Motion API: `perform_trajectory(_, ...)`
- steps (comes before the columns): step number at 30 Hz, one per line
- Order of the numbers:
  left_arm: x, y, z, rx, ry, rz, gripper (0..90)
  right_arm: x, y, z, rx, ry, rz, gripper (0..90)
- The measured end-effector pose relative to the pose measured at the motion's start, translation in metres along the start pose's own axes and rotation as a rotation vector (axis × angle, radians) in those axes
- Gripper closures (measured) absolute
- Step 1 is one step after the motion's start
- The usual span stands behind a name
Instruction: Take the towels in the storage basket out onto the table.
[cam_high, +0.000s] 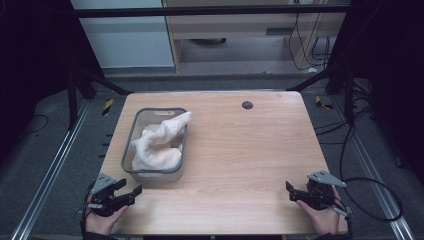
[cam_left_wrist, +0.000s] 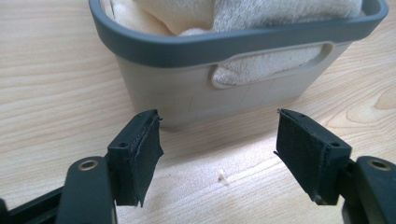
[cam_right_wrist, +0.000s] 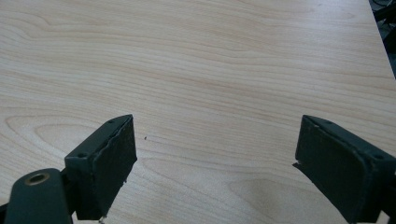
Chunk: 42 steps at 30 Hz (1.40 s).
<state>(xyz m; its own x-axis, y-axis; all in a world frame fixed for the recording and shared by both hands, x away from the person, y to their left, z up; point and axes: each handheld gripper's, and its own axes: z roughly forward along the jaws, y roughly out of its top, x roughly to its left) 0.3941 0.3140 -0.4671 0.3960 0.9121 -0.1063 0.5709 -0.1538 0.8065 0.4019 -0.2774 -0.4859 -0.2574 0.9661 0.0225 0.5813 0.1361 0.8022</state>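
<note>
High view puts the white towel (cam_high: 159, 142) bunched inside a grey bin (cam_high: 129, 145), one end of the cloth draped over the bin's far right corner. The bin stands on the wooden counter (cam_high: 240, 160), just ahead of the left gripper (cam_high: 131, 189) and slightly to that gripper's right, close but not touching it. In the left gripper view the bin's near end wall (cam_left_wrist: 187, 100) rises right in front of the black jaws, with the towel (cam_left_wrist: 261, 65) showing through the handle slot and heaped above the darker grey rim. The left gripper (cam_left_wrist: 217, 135) has its jaws spread wide with bare wood between the pads (cam_left_wrist: 140, 154); it grips nothing.

Well away across the counter, the right gripper (cam_high: 291, 191) sits near the counter's near right corner, held in a hand (cam_high: 322, 217) that comes in from the bottom edge. Its tips point toward the left gripper's side. The right gripper view shows this gripper (cam_right_wrist: 215, 140) likewise gaping, jaws far apart, with plain wood grain ahead of it and between its pads. The bin and towel lie far off to this gripper's left.

Beyond both grippers, near the far edge of the counter, there is a small dark round spot (cam_high: 247, 105). A cable (cam_high: 380, 200) loops from the right gripper over the grey floor beside the counter.
</note>
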Motion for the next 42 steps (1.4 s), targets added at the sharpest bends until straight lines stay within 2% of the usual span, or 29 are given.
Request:
perform_trajectory(11,-0.005,0.006,-0.008,-0.041,0.004,0.019,28.4,0.000,-0.002,0.000,0.012,0.011,-0.004,12.2)
perform_trajectory(26,-0.007,0.011,-0.010,-0.052,0.004,0.031,26.7,0.001,-0.003,0.002,0.029,0.009,-0.015,10.9)
perform_trajectory(42,-0.011,0.028,-0.020,-0.095,-0.008,0.038,25.5,0.002,-0.004,0.004,0.042,0.008,-0.033,10.5)
